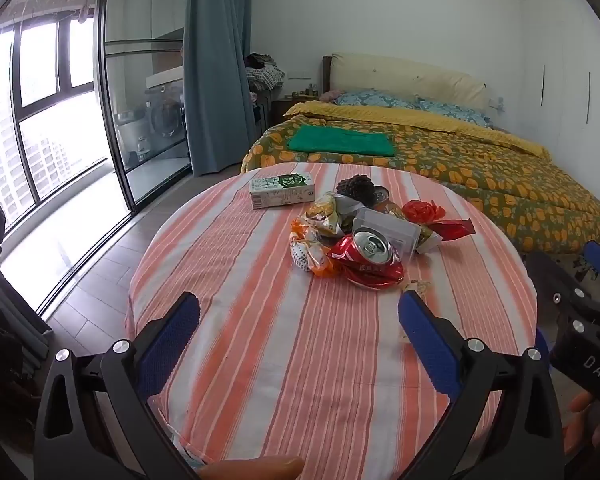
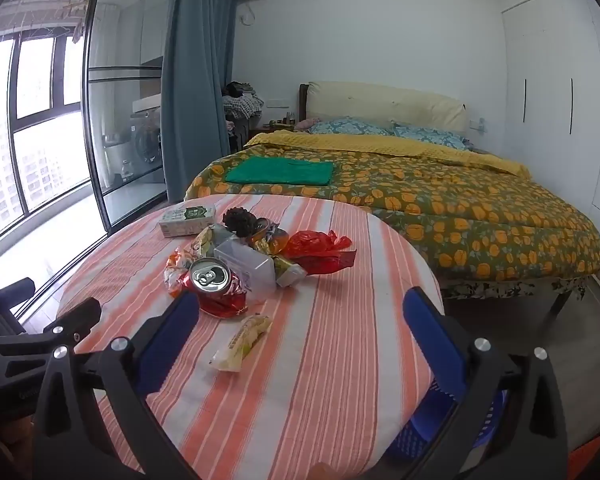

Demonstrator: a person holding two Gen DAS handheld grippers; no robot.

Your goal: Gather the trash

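A: Jaw status?

B: Left gripper [image 1: 299, 320] and right gripper [image 2: 301, 316] both spread wide, holding nothing.

A: Trash location?

B: Yellow wrapper [image 2: 242, 342] lies between the right jaws on the table [image 2: 339, 380]; crushed can [image 2: 216, 286] just beyond. Step: approach. Next: lower, close on wrapper, carry to blue basket [image 2: 431, 428].

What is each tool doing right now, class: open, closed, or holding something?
Left tool: open, holding nothing, above the striped round table.
Right tool: open, holding nothing, near the crushed red can.
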